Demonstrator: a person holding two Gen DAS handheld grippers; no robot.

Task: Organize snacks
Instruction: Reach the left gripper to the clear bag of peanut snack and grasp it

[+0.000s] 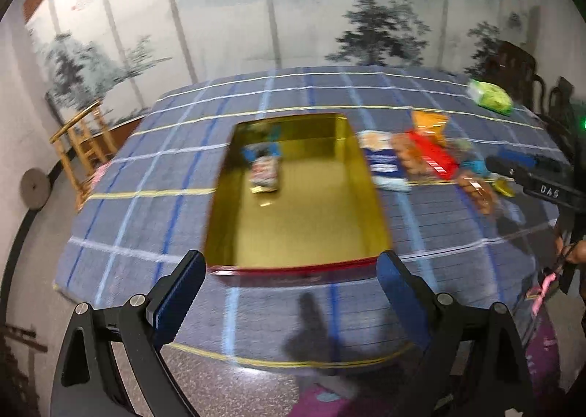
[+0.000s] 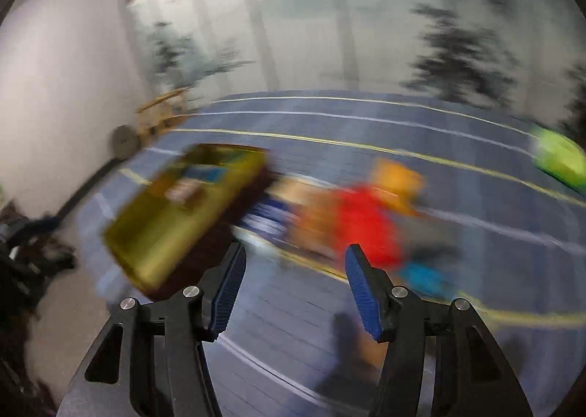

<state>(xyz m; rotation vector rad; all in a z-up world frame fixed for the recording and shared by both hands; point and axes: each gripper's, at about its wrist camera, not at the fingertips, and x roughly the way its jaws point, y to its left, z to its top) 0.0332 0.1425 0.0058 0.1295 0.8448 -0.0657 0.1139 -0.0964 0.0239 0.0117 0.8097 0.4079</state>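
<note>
A gold tin box with a red rim [image 1: 304, 219] lies open on the blue checked tablecloth, with one snack packet [image 1: 264, 172] in its far left part. My left gripper [image 1: 291, 267] is open and empty, its jaws wide at the box's near edge. To the right of the box lies a pile of snacks: a red packet [image 1: 432, 155], an orange bag [image 1: 428, 121], a blue-white packet [image 1: 382, 164]. My right gripper [image 2: 295, 263] is open and empty above the cloth, in front of the blurred red packet [image 2: 366, 223]; the box [image 2: 183, 212] is to its left. The right gripper also shows in the left wrist view [image 1: 531, 171].
A green bag [image 1: 490, 96] lies at the table's far right corner and shows in the right wrist view [image 2: 558, 159]. A wooden stand [image 1: 82, 146] is left of the table. Dark chairs [image 1: 520, 65] stand at the far right. The painted wall is behind.
</note>
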